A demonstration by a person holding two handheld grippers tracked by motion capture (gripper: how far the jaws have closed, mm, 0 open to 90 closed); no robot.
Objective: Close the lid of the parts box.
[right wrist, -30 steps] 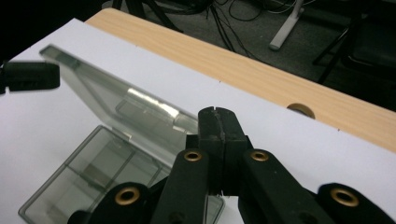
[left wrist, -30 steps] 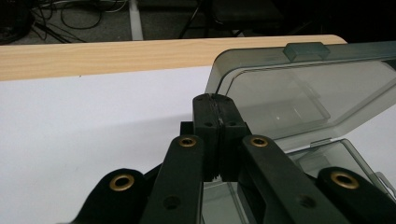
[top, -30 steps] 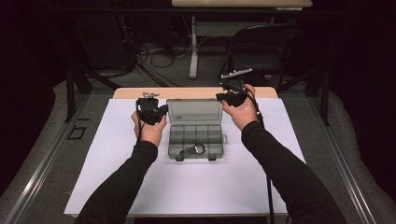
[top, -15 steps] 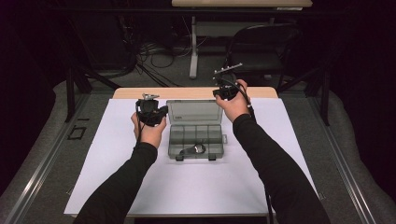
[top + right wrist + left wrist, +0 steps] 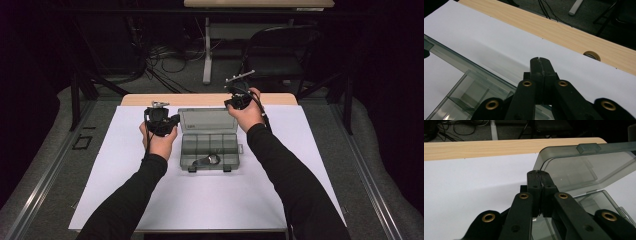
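I hold both tongs, left and right, clamped empty beside the organizer box, lid raised toward desk's far edge.

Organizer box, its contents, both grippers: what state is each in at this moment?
Organizer box: open, flat on the white sheet.
Lid: raised, leaning back from the rear edge.
Front latches: undone.
Small dark metal parts: lying in a front compartment; other compartments look empty.
Left gripper: jaws shut, holding nothing, by the lid's left corner.
Right gripper: jaws shut, holding nothing, above the lid's right corner.
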